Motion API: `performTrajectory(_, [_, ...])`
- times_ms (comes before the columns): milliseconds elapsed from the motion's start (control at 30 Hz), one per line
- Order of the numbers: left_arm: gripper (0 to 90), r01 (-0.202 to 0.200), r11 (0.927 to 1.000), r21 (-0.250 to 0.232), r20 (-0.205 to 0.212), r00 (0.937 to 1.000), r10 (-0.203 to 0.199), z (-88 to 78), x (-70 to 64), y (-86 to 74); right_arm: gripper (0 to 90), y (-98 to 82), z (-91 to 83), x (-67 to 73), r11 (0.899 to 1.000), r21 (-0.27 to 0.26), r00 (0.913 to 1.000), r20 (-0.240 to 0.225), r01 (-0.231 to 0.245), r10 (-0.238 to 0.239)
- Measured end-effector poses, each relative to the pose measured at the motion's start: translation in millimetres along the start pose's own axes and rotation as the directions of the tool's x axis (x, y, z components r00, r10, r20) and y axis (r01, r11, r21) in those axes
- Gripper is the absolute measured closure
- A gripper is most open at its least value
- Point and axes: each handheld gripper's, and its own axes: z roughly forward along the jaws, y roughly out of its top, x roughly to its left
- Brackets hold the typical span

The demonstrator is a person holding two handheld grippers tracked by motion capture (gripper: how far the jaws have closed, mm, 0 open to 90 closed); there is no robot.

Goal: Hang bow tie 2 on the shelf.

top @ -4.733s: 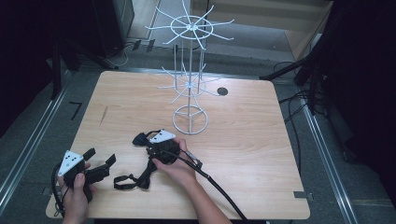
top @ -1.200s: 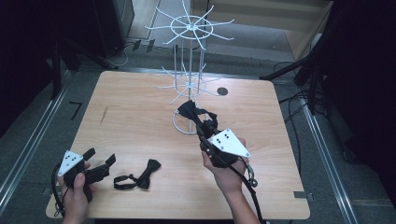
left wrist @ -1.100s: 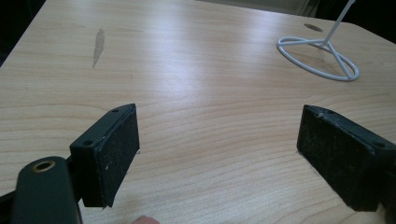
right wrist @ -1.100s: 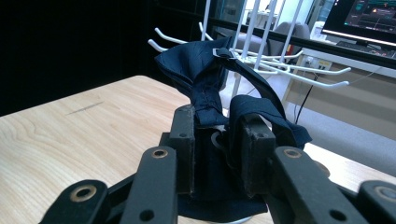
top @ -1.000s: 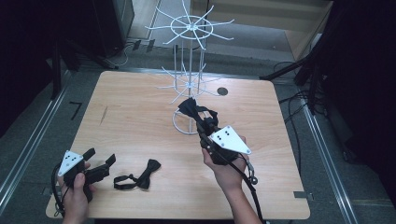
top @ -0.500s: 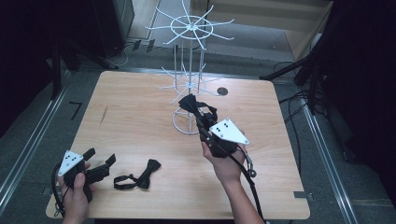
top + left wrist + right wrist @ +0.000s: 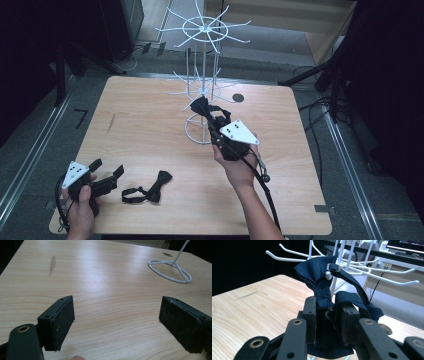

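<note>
Hanging the dark bow tie (image 7: 202,106) on the white wire rack (image 7: 202,89) is the step in hand: the tie sits clamped between the nearly closed jaws of the right gripper (image 7: 216,123), raised beside the rack's lower ring of hooks near the table's (image 7: 150,115) far edge. The next move calls for guiding the tie's strap loop over a hook tip, then opening the jaws. The left gripper (image 7: 108,175) rests wide open and empty at the near left corner, beside a second bow tie (image 7: 150,186).

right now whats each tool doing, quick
left tool: open, nothing between its jaws, low over the table.
right tool: closed on a dark bow tie, held up beside the white wire rack.
</note>
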Motion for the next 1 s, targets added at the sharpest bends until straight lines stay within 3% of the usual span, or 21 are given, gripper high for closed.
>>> performTrajectory(567, [13.9,-0.002,1.0,0.002,0.001,1.0,0.002,-0.2,0.0,0.1,70.9,-12.6,14.5,6.6,0.999,0.036,0.9997,0.001,0.024,-0.024])
performTrajectory(1000, [13.9,-0.002,1.0,0.001,0.0,1.0,0.002,0.0,-0.2,0.0,59.6,-31.3,26.7,-5.9,0.994,0.103,0.999,-0.009,-0.042,0.043])
